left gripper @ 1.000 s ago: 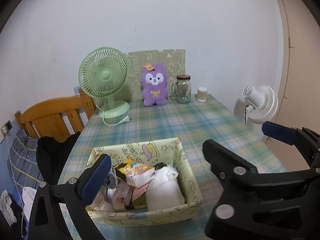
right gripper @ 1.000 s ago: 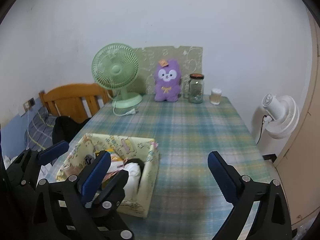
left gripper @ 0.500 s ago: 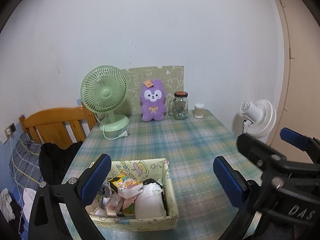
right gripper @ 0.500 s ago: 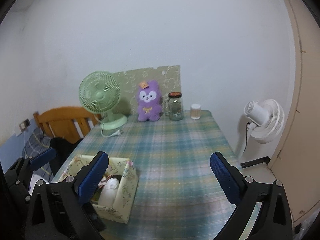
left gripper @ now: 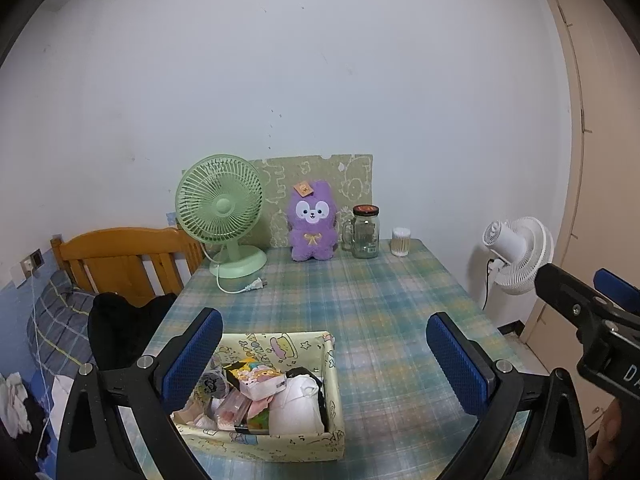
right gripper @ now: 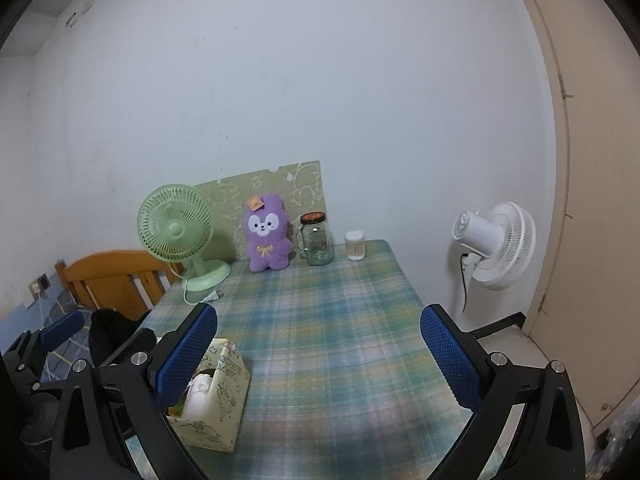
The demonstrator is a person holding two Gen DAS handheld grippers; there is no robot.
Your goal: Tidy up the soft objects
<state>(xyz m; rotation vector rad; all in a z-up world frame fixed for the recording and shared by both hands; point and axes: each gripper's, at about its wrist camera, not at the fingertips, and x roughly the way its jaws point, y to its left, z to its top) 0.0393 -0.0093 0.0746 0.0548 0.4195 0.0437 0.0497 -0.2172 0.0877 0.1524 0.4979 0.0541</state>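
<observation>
A pale yellow patterned fabric basket (left gripper: pixel 280 344) stands at the near edge of the plaid table, holding soft items: a white bundle (left gripper: pixel 298 410), a colourful packet (left gripper: pixel 256 376) and small cloths. It also shows in the right wrist view (right gripper: pixel 224 376). A purple plush toy (left gripper: pixel 312 222) (right gripper: pixel 267 234) sits upright at the back of the table. My left gripper (left gripper: pixel 324 364) is open and empty, held above and behind the basket. My right gripper (right gripper: pixel 320 356) is open and empty, to the right of the basket.
A green desk fan (left gripper: pixel 222 212), a glass jar (left gripper: pixel 365 232) and a small cotton-swab tub (left gripper: pixel 401 242) stand at the back by a patterned board. A white fan (left gripper: pixel 516 254) is off the table's right side. A wooden chair (left gripper: pixel 120 260) with dark clothing is at the left.
Both grippers have risen and drawn back from the basket, which now looks smaller and lower in both views. Both stayed open and empty.
</observation>
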